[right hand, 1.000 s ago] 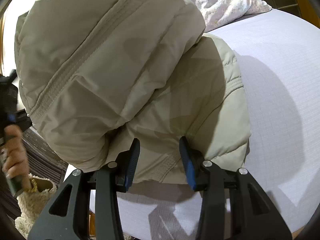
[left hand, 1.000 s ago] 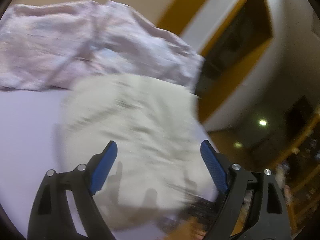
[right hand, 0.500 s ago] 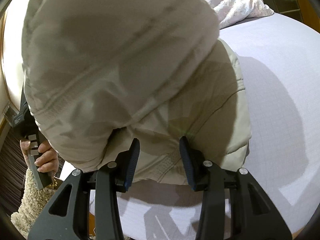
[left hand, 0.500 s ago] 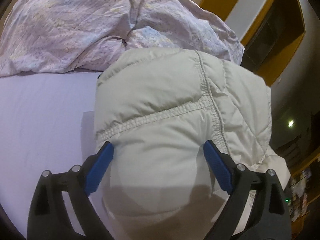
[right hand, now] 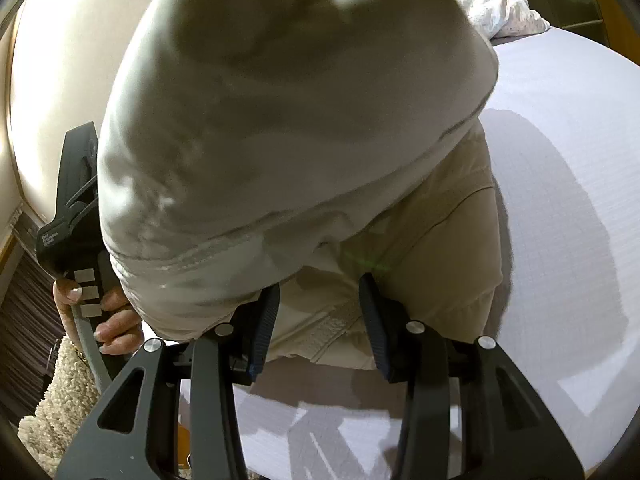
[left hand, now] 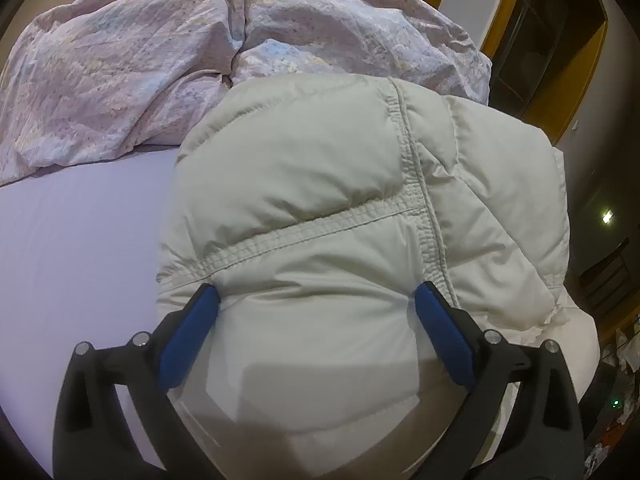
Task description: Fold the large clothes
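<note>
A cream puffer jacket (left hand: pixel 320 216) lies bunched on a lilac bed sheet (left hand: pixel 72 248). My left gripper (left hand: pixel 316 304) is wide open, its blue pads either side of a bulging jacket panel, pressed against it. In the right wrist view the jacket (right hand: pixel 288 120) fills the upper frame, a thick fold hanging over. My right gripper (right hand: pixel 320 292) has its jaws partly closed on the jacket's hem edge with the fabric between the pads. The left gripper's handle and the hand holding it (right hand: pixel 80 264) show at the left, half hidden by the jacket.
A crumpled pale pink floral duvet (left hand: pixel 200 52) lies at the far side of the bed, touching the jacket. A yellow-framed doorway (left hand: pixel 560 48) stands beyond on the right. A fluffy cream rug (right hand: pixel 56 396) and dark floor lie below the bed's near edge.
The left gripper has swung in and down onto the jacket, which now fills its view. The jacket's upper fold has risen closer to the right camera. The right gripper's hold is unchanged.
</note>
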The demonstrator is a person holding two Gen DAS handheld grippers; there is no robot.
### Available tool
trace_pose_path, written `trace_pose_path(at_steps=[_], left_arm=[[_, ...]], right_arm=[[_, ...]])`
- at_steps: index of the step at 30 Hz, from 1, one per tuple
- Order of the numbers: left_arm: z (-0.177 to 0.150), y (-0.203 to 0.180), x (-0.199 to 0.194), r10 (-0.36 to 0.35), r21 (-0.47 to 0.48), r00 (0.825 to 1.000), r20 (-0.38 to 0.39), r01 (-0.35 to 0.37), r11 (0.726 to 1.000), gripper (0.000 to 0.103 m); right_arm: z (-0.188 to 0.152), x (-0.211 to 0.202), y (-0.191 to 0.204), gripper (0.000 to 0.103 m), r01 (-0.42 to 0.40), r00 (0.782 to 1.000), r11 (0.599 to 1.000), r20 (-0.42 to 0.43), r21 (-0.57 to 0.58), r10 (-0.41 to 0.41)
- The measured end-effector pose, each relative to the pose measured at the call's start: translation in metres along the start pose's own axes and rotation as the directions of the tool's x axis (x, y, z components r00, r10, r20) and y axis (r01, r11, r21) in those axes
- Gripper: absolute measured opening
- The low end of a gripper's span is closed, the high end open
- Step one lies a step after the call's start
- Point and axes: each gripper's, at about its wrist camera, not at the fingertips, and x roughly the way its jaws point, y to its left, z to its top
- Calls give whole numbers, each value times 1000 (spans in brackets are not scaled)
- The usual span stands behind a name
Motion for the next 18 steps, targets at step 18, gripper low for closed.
trace_pose_path(at_steps=[18], left_arm=[[-10, -13, 6, 36, 55, 998, 42, -38, 998, 100]], right_arm=[[38, -125, 39, 44, 225, 933, 967, 311, -117, -179]])
